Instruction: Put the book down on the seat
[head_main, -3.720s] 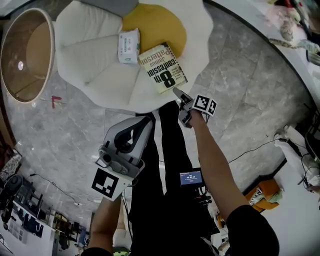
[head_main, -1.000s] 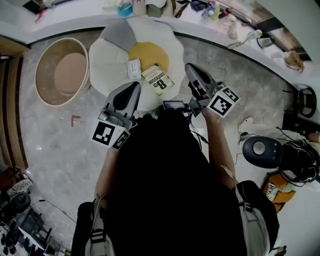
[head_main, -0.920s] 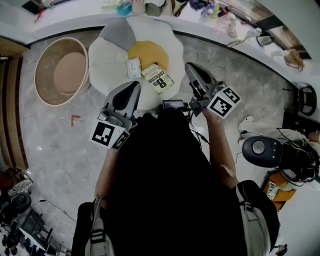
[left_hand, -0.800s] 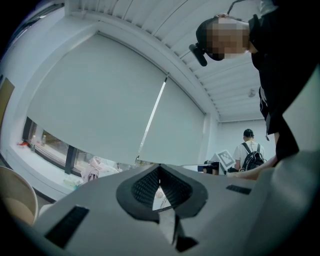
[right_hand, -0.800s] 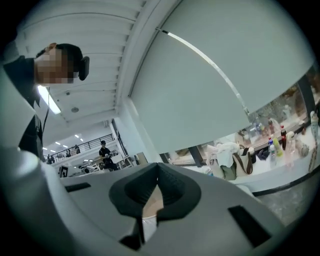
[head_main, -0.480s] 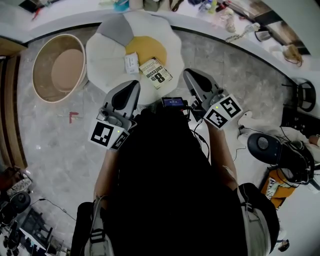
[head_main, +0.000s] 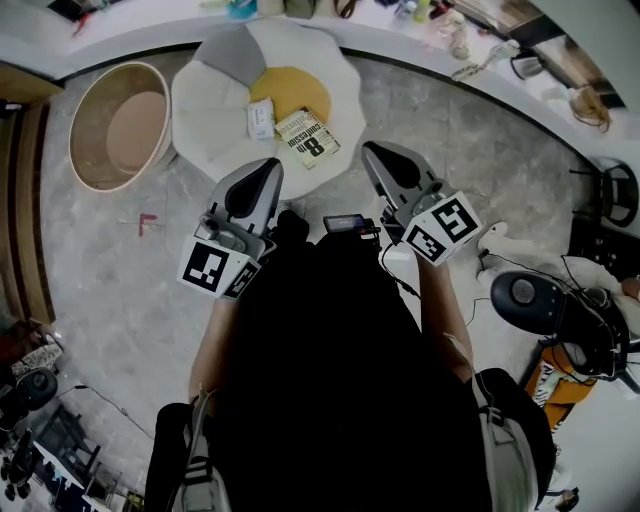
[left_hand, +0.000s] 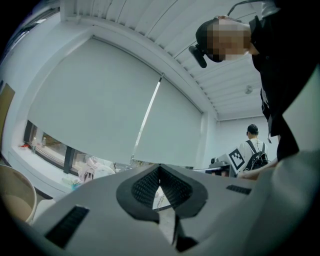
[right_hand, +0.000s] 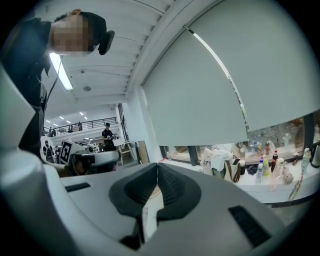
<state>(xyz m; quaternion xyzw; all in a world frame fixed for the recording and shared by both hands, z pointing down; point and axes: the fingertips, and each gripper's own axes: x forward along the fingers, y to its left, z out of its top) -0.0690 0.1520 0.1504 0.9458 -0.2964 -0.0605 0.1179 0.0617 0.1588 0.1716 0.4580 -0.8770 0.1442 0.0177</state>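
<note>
The cream paperback book with bold black lettering (head_main: 307, 138) lies flat on the white petal-shaped cushion seat (head_main: 205, 100), just beside a small white packet (head_main: 261, 118). The left tongs (head_main: 268, 168) and right tongs (head_main: 372, 152) are both pressed together with nothing between them, held apart from the book.

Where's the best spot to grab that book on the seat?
Probably take the book by its near edge, coming in low from the person's side: it lies flat on the seat, that edge sits near the rim, and a white packet crowds its left.
</note>
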